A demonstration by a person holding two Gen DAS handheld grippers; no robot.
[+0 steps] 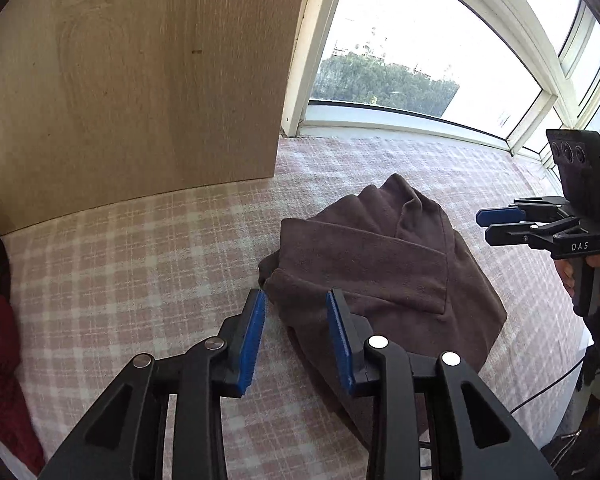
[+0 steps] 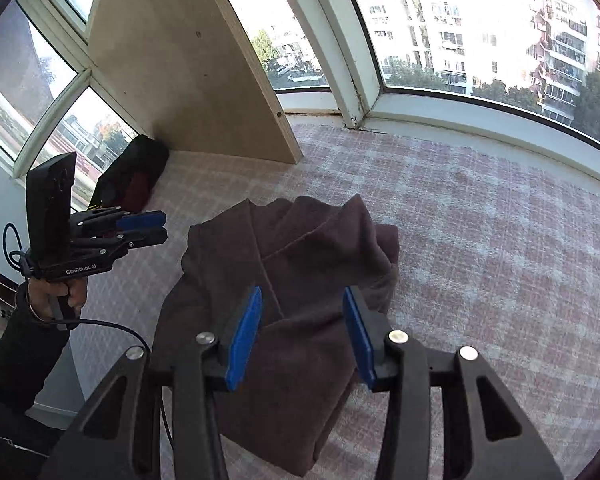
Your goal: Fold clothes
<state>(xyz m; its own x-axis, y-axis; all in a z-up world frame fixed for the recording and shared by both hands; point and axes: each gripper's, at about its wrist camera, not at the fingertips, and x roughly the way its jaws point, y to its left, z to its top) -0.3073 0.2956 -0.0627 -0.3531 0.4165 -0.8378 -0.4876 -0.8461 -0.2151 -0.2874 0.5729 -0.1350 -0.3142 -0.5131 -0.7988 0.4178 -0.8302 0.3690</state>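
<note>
A brown garment [image 1: 384,264] lies partly folded on the pink-and-white checked surface [image 1: 140,264], bunched at its far end where a collar or hood edge stands up, with one flap laid across the middle and a seam line visible. It sits just ahead of the left tongs [image 1: 296,304], whose blue pads are spread apart and hold nothing; the left pad's tip is at the garment's near-left corner, the right pad over the cloth, contact not certain. The right tongs [image 2: 302,300] are likewise spread and empty, poised above the garment's near half. Seen from across, each pair looks narrower: the right tongs [image 1: 485,224] show only a slim gap edge-on, held by a hand [image 1: 568,276]; the left tongs [image 2: 162,226], gripped by a hand [image 2: 56,296] in a dark sleeve [image 2: 20,360], appear the same. A light wooden panel [image 1: 140,80] stands upright beyond and left of the left tongs, its foot on the checked cover. A window [image 2: 460,40] curves round the far edge. Only the right view shows buildings outside and a dark bundle with red cloth [image 2: 134,176] against the panel's far side; the left view catches red cloth [image 1: 0,360] at its left margin. A black cable [image 2: 112,326] trails under the left hand.
</note>
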